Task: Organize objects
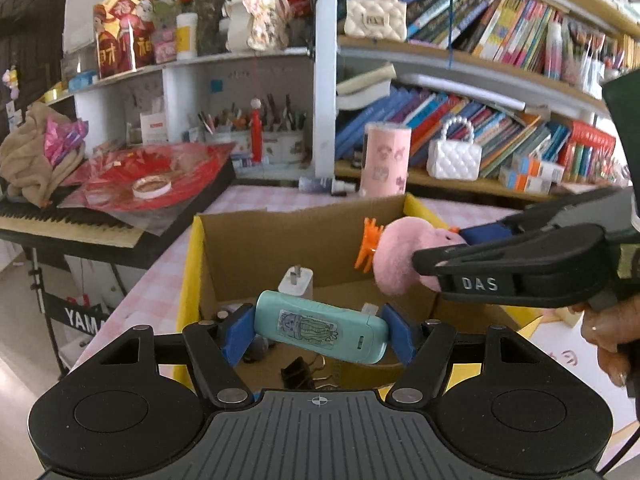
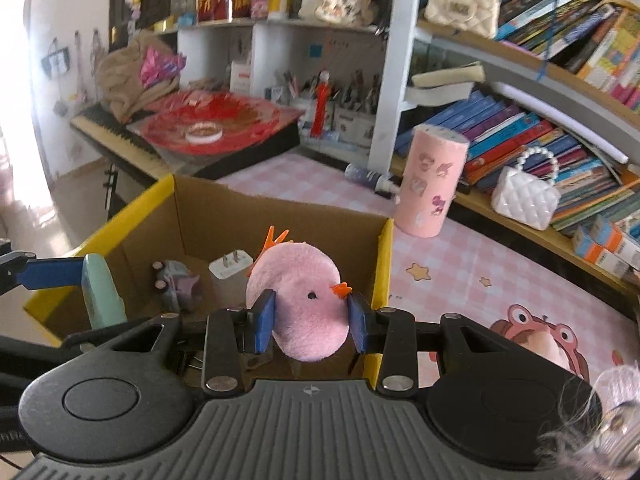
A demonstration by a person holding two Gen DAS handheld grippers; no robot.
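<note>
An open cardboard box [image 1: 280,240] with yellow flaps stands on the pink checked table; it also shows in the right wrist view [image 2: 224,216]. My left gripper [image 1: 318,330] is shut on a teal power bank [image 1: 320,326] and holds it above the box. My right gripper [image 2: 312,320] is shut on a pink plush chick [image 2: 304,300] with an orange comb, also above the box; the chick shows in the left wrist view [image 1: 400,256]. Inside the box lie a white charger plug [image 2: 230,274], a grey toy car [image 2: 178,286] and black binder clips [image 1: 298,372].
A pink cylinder cup [image 2: 432,180] and a small bottle [image 2: 370,178] stand behind the box. Bookshelves with white handbags [image 2: 524,198] fill the back right. A keyboard [image 1: 72,224] with red paper and a tape roll [image 1: 152,188] sits left.
</note>
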